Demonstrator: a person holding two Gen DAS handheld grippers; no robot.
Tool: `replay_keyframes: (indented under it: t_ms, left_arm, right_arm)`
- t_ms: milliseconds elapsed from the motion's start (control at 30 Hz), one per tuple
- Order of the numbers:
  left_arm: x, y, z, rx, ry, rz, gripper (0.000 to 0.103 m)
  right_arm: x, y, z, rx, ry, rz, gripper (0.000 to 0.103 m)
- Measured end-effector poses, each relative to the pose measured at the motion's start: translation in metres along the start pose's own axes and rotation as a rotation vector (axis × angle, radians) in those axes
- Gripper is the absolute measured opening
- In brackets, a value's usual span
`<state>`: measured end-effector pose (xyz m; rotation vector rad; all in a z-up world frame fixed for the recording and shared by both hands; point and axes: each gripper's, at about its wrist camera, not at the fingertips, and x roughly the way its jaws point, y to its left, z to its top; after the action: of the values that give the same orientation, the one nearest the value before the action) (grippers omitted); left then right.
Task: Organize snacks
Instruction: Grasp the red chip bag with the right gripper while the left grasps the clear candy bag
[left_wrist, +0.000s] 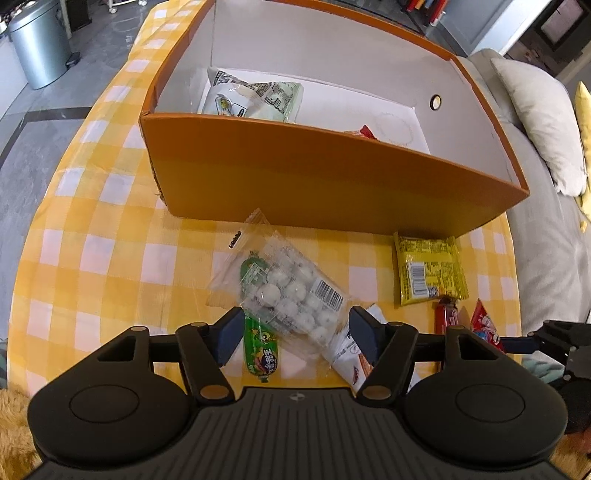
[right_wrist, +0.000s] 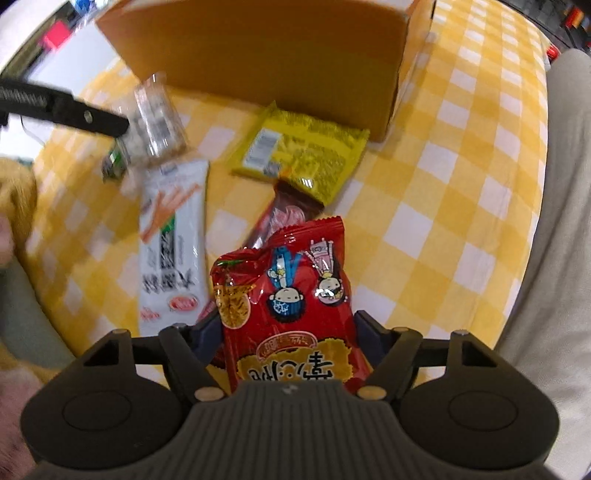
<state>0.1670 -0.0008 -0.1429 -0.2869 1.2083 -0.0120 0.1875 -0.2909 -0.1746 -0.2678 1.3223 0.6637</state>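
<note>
An orange box (left_wrist: 314, 177) stands on the yellow checked tablecloth and holds a green-white snack bag (left_wrist: 255, 96) and a red packet. My left gripper (left_wrist: 295, 334) is open, its fingers on either side of a clear bag of white balls (left_wrist: 291, 291) that lies over a green tube (left_wrist: 260, 350) and a white stick-biscuit pack (left_wrist: 351, 358). My right gripper (right_wrist: 286, 332) has a red cartoon snack bag (right_wrist: 291, 295) between its fingers; whether they press it is unclear. A yellow packet (right_wrist: 303, 155), a brown bar (right_wrist: 284, 214) and the white pack (right_wrist: 173, 236) lie ahead.
The orange box (right_wrist: 277, 59) blocks the far side of the table. The yellow packet (left_wrist: 428, 269) and a brown bar (left_wrist: 447, 317) lie to the right near the table edge. A grey sofa with a cushion (left_wrist: 539, 122) is on the right, a metal bin (left_wrist: 37, 44) on the floor at left.
</note>
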Motion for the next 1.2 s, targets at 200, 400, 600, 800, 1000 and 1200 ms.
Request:
replay_keyframes:
  t_ms: [200,400,600,800,1000,1200]
  left_arm:
    - [0.004,0.000,0.009,-0.128,0.008,0.017,0.079]
    - [0.015,-0.013,0.022,-0.173,0.009,0.102,0.086]
    - [0.036,-0.024,0.027,-0.162,0.051,0.227,0.086]
    - [0.049,-0.035,0.030,-0.161,0.053,0.305,0.090]
    - [0.055,-0.042,0.028,-0.076,0.043,0.310,0.078]
    - [0.047,-0.040,0.020,-0.018,0.018,0.279,0.073]
  right_arm:
    - [-0.024,0.011,0.021,0.120,-0.132,-0.004,0.071]
    - [-0.011,0.023,0.043,0.254,-0.168,-0.009,0.071]
    - [0.006,0.030,0.054,0.342,-0.163,-0.010,0.071]
    - [0.010,0.030,0.053,0.361,-0.173,-0.008,0.072]
    - [0.010,0.029,0.050,0.366,-0.179,-0.017,0.072]
    - [0.007,0.029,0.042,0.387,-0.199,-0.028,0.071]
